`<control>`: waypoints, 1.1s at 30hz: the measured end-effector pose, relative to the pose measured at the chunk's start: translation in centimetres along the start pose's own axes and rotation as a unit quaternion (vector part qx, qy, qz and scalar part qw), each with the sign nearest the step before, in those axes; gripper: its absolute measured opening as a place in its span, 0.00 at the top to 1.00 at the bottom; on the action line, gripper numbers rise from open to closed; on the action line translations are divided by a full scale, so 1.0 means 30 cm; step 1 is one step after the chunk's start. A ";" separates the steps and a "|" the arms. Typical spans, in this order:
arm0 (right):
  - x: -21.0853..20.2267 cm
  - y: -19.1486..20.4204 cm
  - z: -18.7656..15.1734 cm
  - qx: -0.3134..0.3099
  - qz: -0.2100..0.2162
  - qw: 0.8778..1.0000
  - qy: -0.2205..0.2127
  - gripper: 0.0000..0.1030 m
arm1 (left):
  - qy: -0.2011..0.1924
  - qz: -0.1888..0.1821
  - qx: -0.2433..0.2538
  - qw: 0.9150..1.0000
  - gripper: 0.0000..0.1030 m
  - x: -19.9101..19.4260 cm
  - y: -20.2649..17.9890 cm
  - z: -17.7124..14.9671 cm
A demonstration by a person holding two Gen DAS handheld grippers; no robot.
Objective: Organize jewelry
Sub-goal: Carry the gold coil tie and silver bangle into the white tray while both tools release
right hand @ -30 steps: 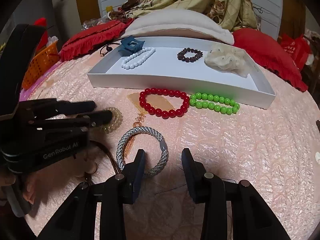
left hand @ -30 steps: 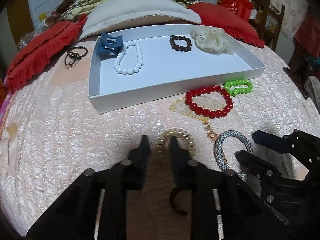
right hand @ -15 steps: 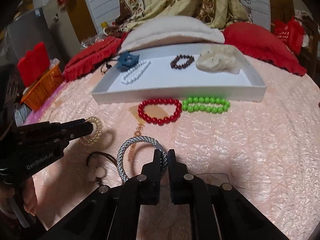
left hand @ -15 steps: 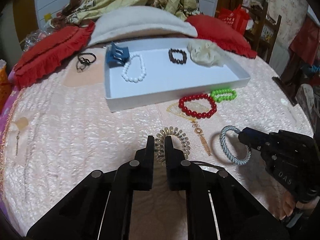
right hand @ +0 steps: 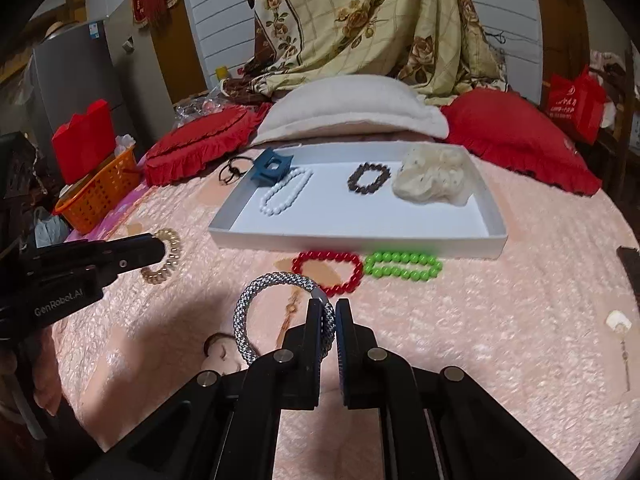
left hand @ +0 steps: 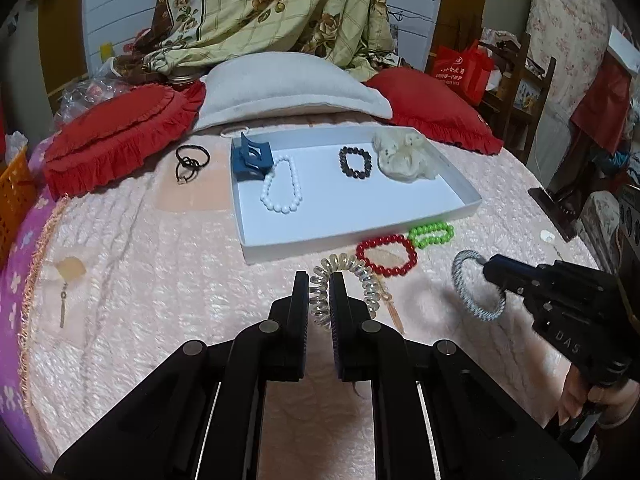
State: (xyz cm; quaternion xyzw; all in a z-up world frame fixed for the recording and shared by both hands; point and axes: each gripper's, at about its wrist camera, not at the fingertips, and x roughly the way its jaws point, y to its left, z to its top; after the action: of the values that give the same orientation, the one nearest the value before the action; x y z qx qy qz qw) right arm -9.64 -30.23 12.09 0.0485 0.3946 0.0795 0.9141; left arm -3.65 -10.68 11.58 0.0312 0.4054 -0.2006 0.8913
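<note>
Your left gripper (left hand: 319,280) is pinching the clear spiral hair tie (left hand: 347,280), which hangs off the pink bedspread (left hand: 160,280). Your right gripper (right hand: 329,308) is clamped on the grey-white braided bracelet (right hand: 256,300) — the loop sticks out toward ten o'clock. From the right wrist, the white tray (right hand: 360,238) lies at twelve o'clock, holding a white bead bracelet (right hand: 285,196), a dark bead bracelet (right hand: 369,177), a blue claw clip (right hand: 271,166) and a cream scrunchie (right hand: 434,180). The red bead bracelet (right hand: 327,272) and green bead bracelet (right hand: 404,266) lie just before its near wall.
</note>
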 end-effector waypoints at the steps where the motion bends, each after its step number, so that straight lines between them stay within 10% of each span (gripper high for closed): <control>1: 0.001 -0.007 0.013 0.000 -0.002 1.000 -0.002 0.94 | 0.000 0.002 0.000 1.000 0.92 0.003 0.004 0.011; 33: 0.420 -0.302 0.281 0.066 -0.029 0.995 0.062 0.94 | 0.068 0.040 0.015 0.997 0.92 0.548 -0.013 0.370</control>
State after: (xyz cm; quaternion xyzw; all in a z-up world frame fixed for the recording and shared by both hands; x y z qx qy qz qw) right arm 5.97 -37.03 7.49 0.0921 0.4562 0.0302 0.8846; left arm 13.81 -18.93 6.96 0.0746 0.4601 -0.1685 0.8685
